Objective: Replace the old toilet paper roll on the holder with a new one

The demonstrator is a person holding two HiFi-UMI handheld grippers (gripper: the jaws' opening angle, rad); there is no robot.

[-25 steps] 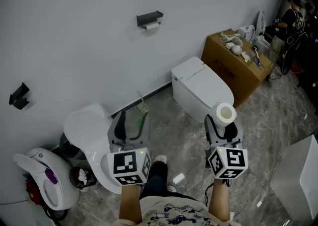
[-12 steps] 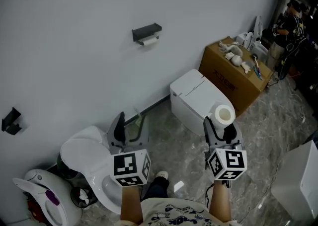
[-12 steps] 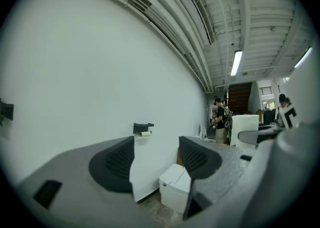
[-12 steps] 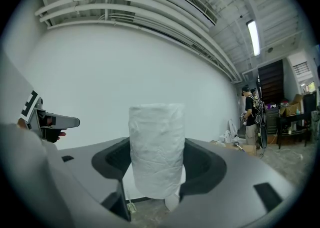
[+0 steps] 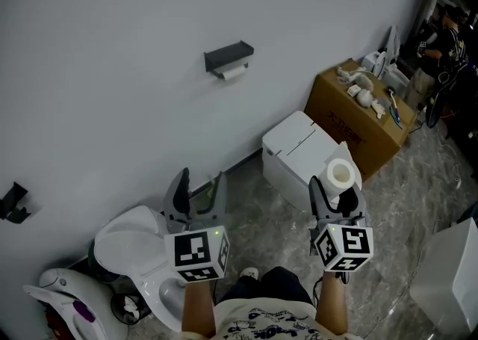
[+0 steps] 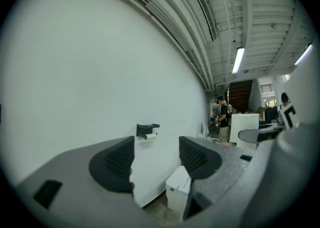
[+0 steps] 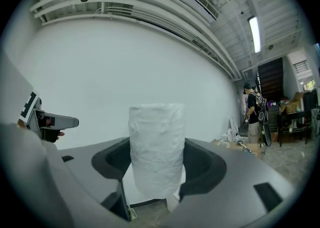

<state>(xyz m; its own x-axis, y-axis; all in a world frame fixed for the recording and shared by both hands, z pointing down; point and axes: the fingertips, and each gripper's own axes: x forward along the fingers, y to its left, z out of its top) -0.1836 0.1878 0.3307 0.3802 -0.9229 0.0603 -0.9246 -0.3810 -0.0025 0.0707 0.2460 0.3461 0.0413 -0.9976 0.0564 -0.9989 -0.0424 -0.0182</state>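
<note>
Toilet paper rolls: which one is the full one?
The thick white roll upright in the right claw; the thin roll hangs under the black wall holder.

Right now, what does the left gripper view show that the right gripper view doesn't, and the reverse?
Only the left gripper view: the black wall holder with the old roll under it, framed between the open, empty jaws of the left gripper.
Only the right gripper view: the new toilet paper roll, upright and clamped in the right gripper.
Both: the white wall, a person with a backpack in the background, and ceiling strip lights.
</note>
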